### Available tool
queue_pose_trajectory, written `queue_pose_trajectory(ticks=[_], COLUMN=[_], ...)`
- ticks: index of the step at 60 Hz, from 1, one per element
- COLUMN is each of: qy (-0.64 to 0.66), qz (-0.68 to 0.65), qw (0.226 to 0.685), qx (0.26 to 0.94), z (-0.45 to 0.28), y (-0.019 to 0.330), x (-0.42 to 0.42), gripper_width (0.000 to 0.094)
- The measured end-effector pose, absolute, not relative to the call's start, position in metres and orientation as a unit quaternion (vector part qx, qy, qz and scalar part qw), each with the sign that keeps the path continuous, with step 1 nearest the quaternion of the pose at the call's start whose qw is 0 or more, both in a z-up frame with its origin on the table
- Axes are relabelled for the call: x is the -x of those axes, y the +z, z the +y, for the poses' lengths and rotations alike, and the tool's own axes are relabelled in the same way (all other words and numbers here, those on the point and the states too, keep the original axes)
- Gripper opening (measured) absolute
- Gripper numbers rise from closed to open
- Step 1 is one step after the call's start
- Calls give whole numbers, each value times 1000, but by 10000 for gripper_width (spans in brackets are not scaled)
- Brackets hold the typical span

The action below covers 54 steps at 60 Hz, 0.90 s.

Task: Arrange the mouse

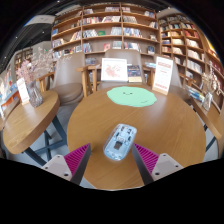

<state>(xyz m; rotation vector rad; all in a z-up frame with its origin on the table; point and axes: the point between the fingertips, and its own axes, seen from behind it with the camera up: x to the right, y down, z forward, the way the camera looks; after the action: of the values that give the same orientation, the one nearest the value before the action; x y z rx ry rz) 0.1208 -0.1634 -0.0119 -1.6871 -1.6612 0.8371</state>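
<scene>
A translucent grey-white mouse (119, 141) lies on the round wooden table (170, 125), tilted a little, its far end toward the green mat. It sits just ahead of my fingers, in the gap between them, touching neither. A round green mat (131, 96) lies farther back on the same table, beyond the mouse. My gripper (112, 166) is open, its pink pads (76, 156) spread wide at either side of the mouse's near end.
A standing sign (163, 74) and a framed picture (114, 69) stand at the table's far edge. Another wooden table (22, 120) with a vase of flowers (33, 83) is at the left. Chairs and bookshelves (110, 25) fill the back.
</scene>
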Motion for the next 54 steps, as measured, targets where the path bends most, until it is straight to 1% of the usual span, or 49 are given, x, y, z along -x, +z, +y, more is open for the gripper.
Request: queue_pose_trajectory(ticks=[27, 31, 35, 40, 42, 44, 50, 54], qy=[317, 317, 317, 320, 321, 326, 321, 324], qz=[-648, -648, -648, -649, -649, -650, -659, -656], qw=[302, 301, 302, 305, 308, 309, 308, 301], qx=[623, 624, 623, 619, 617, 614, 607, 612], z=[-180, -181, -179, -179, -180, -180, -180, -181], y=[-14, -14, -14, -14, -13, -13, -12, -3], x=[-61, -58, -57, -54, -52, -51, -52, -53], gripper_width=[843, 829, 793, 696, 620, 466, 425, 410])
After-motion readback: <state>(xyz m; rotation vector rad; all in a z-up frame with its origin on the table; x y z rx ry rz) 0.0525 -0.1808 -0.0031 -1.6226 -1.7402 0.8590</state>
